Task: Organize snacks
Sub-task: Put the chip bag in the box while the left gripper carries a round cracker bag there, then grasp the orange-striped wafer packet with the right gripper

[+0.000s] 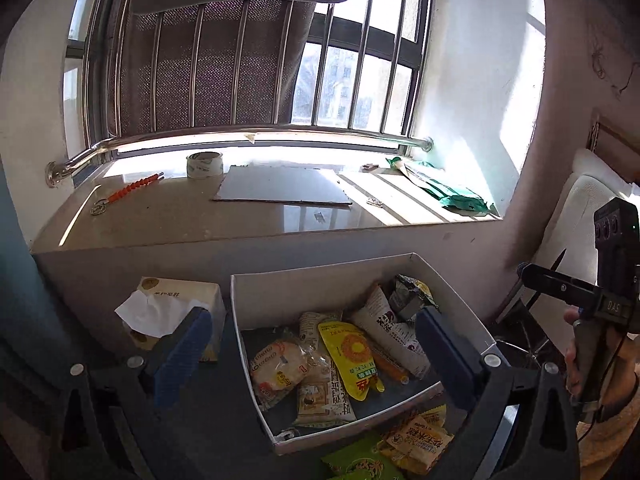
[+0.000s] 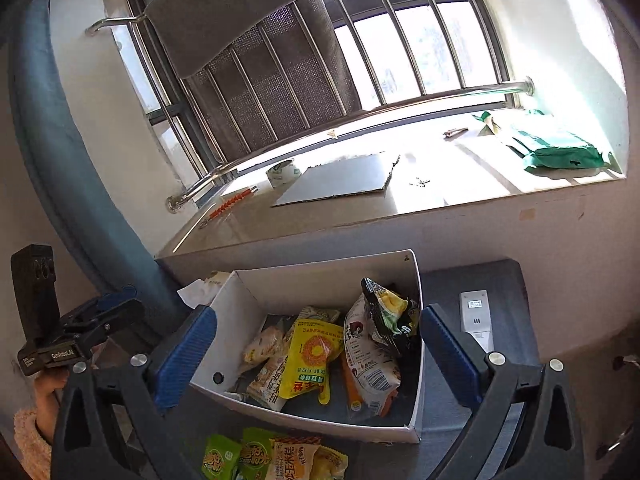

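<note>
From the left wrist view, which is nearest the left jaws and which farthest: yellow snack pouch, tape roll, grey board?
1. Yellow snack pouch, in the white box, just ahead of the jaws.
2. Grey board, flat on the sill.
3. Tape roll, behind the board's left corner, by the window.

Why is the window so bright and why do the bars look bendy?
Left wrist view: sun through the window washes out the panes and glares in stripes on the sill. Right wrist view: the fisheye lens curves the window bars and rail; the white box of snacks sits in dimmer shade.
</note>
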Demonstrator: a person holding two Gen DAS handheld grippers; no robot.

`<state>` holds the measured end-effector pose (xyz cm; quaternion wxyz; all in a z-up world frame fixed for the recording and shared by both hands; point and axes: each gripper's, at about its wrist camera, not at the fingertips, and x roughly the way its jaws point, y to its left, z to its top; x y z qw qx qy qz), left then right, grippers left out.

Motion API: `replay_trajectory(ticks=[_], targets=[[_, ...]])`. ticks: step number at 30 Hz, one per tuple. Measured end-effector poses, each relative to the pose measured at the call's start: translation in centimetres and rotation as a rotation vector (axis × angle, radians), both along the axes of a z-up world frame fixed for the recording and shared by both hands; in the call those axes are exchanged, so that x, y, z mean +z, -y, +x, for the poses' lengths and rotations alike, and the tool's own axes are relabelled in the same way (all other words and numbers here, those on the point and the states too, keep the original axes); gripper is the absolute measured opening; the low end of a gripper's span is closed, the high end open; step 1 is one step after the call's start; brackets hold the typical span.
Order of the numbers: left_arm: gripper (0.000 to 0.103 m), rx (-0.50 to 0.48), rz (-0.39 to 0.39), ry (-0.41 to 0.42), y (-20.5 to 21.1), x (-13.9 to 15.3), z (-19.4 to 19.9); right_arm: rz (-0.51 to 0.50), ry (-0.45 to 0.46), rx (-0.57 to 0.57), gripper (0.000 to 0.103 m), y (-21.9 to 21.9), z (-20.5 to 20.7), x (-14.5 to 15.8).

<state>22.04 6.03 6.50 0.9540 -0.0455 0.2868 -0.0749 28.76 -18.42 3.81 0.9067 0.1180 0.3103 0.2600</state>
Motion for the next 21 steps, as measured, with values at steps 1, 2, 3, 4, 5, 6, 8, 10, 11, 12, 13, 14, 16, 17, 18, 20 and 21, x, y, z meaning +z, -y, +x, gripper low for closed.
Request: replay_trajectory(ticks=[1,2,3,4,5,6,8,10,11,12,13,14,16,17,18,20,21], targets=[[0.103,-0.009,-0.002,0.022,0.0,0.3,-1.5,0.008,0.021,0.012,0.103,0.1,-1.1,0.5],[0.103,-0.023,-0.01,0.043,0.1,0.6,-3.1,0.016,0.04,0.025,0.103,0.2,-2.4,0.9],[0.103,-0.029,-0.015,0.058,0.2,0.6,-4.7,0.027,0.059,0.042,0.103,0.3,-3.6,1.2],[0.103,-0.034,-0.018,0.066,0.4,0.4,-6.2,0.035,0.076,0.06,0.103,0.5,-4.8,1.3],[0.103,-0.042,-0.018,0.068,0.6,0.1,-7.6,0.034,0.093,0.075,0.103,0.6,-6.1,1.2],[0.103,-0.043,-0.01,0.069,0.8,-0.4,-9.1,0.035,0.109,0.085,0.103,0.7,-7.3,1.0],[0.103,-0.042,0.011,0.074,1.5,-1.8,-11.7,0.019,0.121,0.097,0.103,0.8,-9.8,0.0],[0.103,-0.032,0.032,0.05,2.1,-3.8,-13.9,0.0,0.122,0.096,0.103,0.8,-12.0,-1.4],[0.103,-0.032,0.031,0.034,2.4,-4.8,-14.9,-0.008,0.119,0.095,0.103,0.8,-13.0,-2.3],[0.103,-0.038,0.026,0.021,2.8,-5.9,-15.8,-0.009,0.112,0.095,0.103,0.9,-13.9,-3.1],[0.103,-0.041,0.013,0.008,3.1,-6.9,-16.7,-0.015,0.097,0.093,0.103,0.9,-14.8,-4.1],[0.103,-0.04,-0.002,-0.009,3.5,-8.0,-17.5,-0.015,0.085,0.085,0.103,0.9,-15.6,-4.9],[0.103,-0.038,-0.034,-0.051,4.1,-10.1,-18.7,-0.002,0.054,0.074,0.103,1.1,-17.1,-6.9],[0.103,-0.026,-0.049,-0.062,4.5,-11.1,-19.4,0.001,0.031,0.059,0.103,1.3,-17.9,-7.9],[0.103,-0.015,-0.068,-0.069,4.7,-11.9,-20.0,0.011,0.012,0.042,0.103,1.4,-18.5,-8.8],[0.103,-0.004,-0.1,-0.087,5.1,-13.5,-21.0,0.009,-0.022,0.036,0.103,1.5,-19.8,-10.4],[0.103,-0.001,-0.117,-0.093,5.2,-14.1,-21.5,0.007,-0.044,0.041,0.103,1.5,-20.3,-11.3]])
